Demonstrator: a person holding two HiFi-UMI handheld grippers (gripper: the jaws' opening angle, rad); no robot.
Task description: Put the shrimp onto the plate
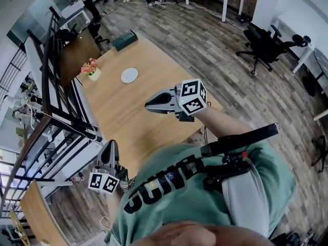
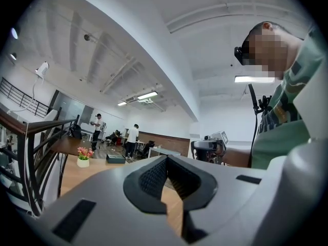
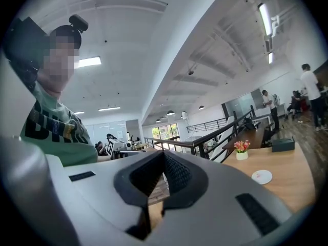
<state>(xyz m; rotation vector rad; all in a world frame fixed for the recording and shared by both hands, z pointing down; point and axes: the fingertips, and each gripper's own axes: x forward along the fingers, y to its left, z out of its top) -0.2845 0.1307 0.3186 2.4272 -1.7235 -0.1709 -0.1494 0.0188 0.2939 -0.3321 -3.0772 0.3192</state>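
Note:
A small white plate [image 1: 129, 75] lies on the wooden table [image 1: 118, 111], far from both grippers; it also shows in the right gripper view [image 3: 262, 176]. I cannot make out a shrimp in any view. My right gripper [image 1: 147, 106] hovers over the table's near right part, pointing left, shut with nothing in it. Its jaws meet at the tips [image 3: 164, 153]. My left gripper [image 1: 110, 144] hangs by the table's near left edge, close to my body, also shut and empty [image 2: 166, 158].
A pot of pink flowers [image 1: 91, 70] stands left of the plate and a dark green box [image 1: 124, 40] lies at the table's far end. A black metal railing [image 1: 61, 111] runs along the table's left side. Office chairs [image 1: 264, 45] stand at the right.

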